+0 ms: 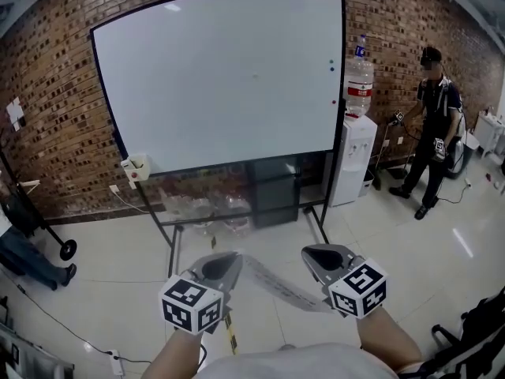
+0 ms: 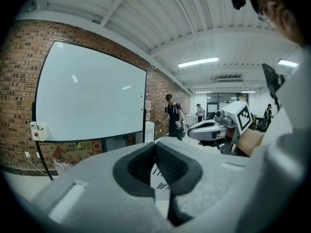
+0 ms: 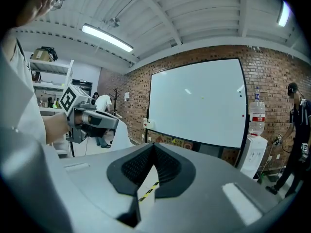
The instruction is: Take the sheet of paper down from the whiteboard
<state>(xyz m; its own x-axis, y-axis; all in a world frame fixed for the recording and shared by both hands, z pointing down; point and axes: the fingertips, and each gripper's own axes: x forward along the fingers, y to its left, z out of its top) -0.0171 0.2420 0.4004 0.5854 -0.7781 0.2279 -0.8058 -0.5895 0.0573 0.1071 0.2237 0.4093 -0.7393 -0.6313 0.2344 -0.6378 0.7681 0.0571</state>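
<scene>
The sheet of paper (image 1: 272, 283) hangs between the left gripper (image 1: 219, 267) and the right gripper (image 1: 323, 257), before the whiteboard (image 1: 221, 77). A water dispenser (image 1: 353, 160) stands right of the board, a person (image 1: 432, 133) farther right

Left claw (image 1: 226, 264) clamped shut, right claw (image 1: 319, 257) likewise, side by side

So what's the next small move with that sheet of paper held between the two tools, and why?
Probably carry the sheet of paper away with both tools shut, and look for a place to lay it down. The whiteboard is already bare, and the sheet sags between the left tool and the right tool, each pinching one end.
</scene>
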